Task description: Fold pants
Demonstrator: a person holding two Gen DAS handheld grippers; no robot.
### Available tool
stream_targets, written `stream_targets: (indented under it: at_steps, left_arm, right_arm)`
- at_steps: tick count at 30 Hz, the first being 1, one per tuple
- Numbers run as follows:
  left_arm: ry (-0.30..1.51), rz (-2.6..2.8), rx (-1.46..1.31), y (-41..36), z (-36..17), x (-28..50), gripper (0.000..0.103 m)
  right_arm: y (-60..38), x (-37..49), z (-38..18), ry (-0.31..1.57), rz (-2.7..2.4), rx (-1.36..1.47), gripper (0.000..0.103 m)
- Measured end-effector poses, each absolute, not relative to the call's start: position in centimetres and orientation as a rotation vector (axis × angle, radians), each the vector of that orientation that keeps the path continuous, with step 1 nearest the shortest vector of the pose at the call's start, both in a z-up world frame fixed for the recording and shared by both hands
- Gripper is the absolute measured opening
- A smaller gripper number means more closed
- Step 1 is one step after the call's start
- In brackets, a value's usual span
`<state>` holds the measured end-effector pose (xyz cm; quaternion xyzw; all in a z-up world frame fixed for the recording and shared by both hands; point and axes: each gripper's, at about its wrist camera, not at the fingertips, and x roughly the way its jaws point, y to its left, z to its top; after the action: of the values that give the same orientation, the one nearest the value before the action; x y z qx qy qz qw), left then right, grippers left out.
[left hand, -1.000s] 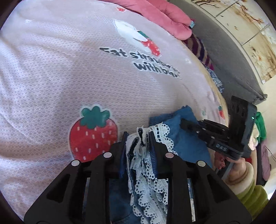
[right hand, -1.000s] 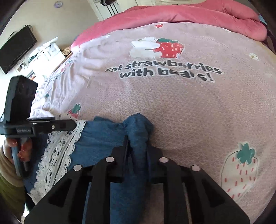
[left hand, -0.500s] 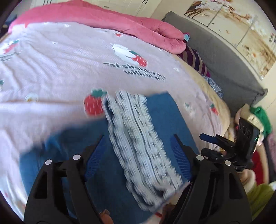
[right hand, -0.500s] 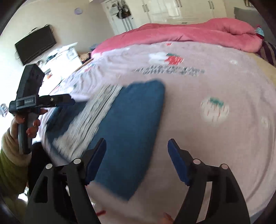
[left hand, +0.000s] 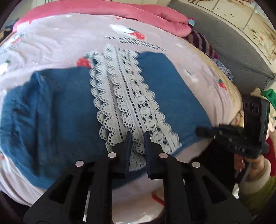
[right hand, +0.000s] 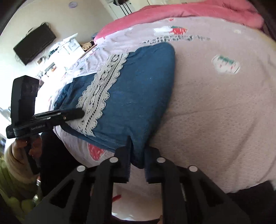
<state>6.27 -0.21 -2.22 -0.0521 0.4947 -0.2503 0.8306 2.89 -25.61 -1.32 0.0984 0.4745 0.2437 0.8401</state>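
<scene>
A bed [left hand: 51, 44] covered by a pale pink strawberry-print sheet is shown, with a pink quilt [left hand: 107, 8] bunched beyond the pants and a grey headboard [left hand: 232, 50] to their right. A dark screen [right hand: 34, 45] is mounted on the wall left of the pants. The blue pants [left hand: 57, 110], trimmed with white lace [left hand: 127, 103], are spread on the sheet near the bed's near edge. The left hand-held gripper [left hand: 137, 137] is clenched on the lace hem; the right hand-held gripper [right hand: 138, 144] is clamped on a blue fold. The sheet's lettering is blurred.
</scene>
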Motion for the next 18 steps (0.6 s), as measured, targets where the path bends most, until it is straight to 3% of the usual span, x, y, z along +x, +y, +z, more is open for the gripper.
stream_targets:
  at_steps: [9,13,14,15,17,18]
  left_arm:
    - [1.067,-0.524,-0.116,0.0,-3.6,5.9,0.01]
    - [1.06,-0.533,-0.143,0.3,-3.4,5.7,0.01]
    - [1.057,-0.536,-0.154,0.4,-3.1,5.7,0.011]
    - [1.05,-0.536,-0.158,0.5,-2.7,5.5,0.013]
    - [1.021,-0.539,-0.147,0.7,-1.9,5.1,0.038]
    - [1.002,-0.532,-0.135,0.6,-1.3,4.8,0.042]
  right_arm:
    - [-25.8,3.1,-3.0,1.052,0.486,0.208,0.015]
    - [-25.9,2.1,-0.1,0.947,0.424,0.13,0.037]
    - [-25.8,1.7,0.8,0.908,0.414,0.107,0.038]
    - [-25.5,1.4,1.5,0.878,0.414,0.09,0.038]
    - [-24.8,0.9,2.8,0.82,0.433,0.054,0.038]
    - [-24.0,0.7,3.3,0.799,0.459,0.035,0.038]
